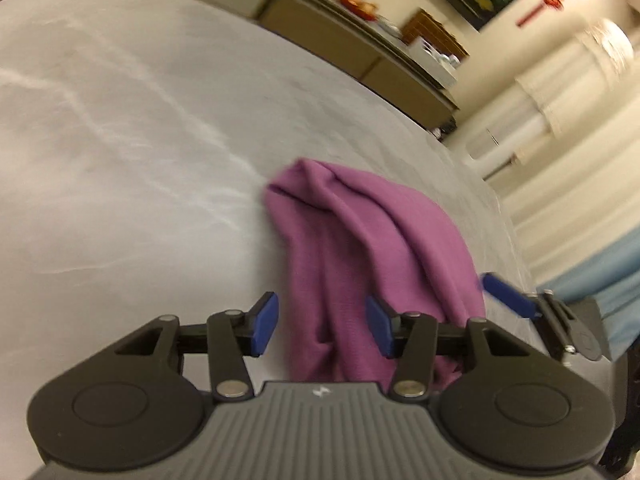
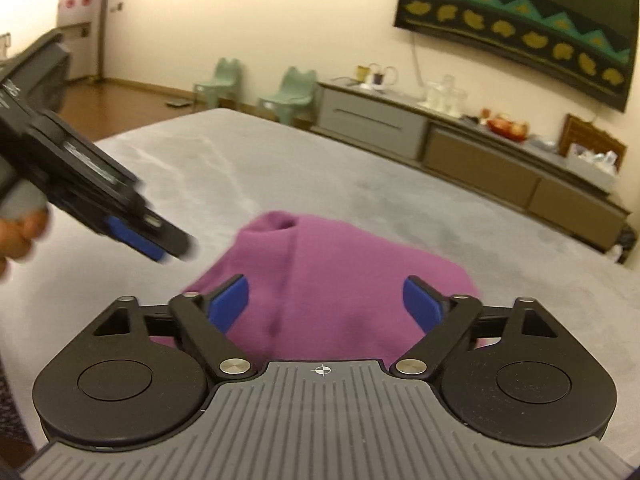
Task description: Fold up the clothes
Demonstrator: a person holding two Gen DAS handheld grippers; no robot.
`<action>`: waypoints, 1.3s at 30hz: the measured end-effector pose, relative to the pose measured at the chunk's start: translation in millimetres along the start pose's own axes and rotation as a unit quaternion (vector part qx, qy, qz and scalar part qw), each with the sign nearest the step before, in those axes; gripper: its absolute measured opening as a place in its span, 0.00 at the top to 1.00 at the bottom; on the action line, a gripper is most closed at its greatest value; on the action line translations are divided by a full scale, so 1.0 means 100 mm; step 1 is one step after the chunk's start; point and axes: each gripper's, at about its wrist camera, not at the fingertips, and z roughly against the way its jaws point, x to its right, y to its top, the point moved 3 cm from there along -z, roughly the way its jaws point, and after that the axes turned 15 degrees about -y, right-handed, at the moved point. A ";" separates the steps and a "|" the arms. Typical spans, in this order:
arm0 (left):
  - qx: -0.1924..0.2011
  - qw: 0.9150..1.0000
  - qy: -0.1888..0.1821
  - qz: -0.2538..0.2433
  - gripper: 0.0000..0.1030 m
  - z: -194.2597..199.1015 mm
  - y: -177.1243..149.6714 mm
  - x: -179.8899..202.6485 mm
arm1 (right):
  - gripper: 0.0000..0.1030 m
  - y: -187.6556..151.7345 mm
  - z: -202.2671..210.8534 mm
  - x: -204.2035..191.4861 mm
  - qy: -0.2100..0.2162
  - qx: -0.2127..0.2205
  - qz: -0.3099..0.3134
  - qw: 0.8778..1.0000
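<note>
Garment: purple cloth (image 1: pixel 360 248) bunched in a heap on the grey bed (image 1: pixel 120 140), near its edge.
Left gripper (image 1: pixel 322 330): my jaws apart, holding nothing, just over the cloth.
Right gripper (image 2: pixel 326 304): my jaws wide apart, empty, just above the heap.

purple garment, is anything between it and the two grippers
Nothing visible does. The purple garment lies bunched on the grey surface, right ahead of the open right gripper and the open left gripper, with only cloth between the pads.
</note>
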 end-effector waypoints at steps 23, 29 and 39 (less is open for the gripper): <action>0.049 0.979 -0.110 0.166 0.61 -0.69 0.62 -0.69 | 1.00 0.60 -0.20 -0.83 -0.014 -0.018 0.161 0.987; 0.052 0.980 -0.110 0.159 0.61 -0.62 0.62 -0.70 | 1.00 0.51 -0.06 -0.95 -0.008 0.003 0.149 0.989; 0.037 0.984 -0.115 0.130 0.59 -0.63 0.53 -0.57 | 0.83 0.35 -0.04 -0.59 -0.107 0.002 0.174 0.979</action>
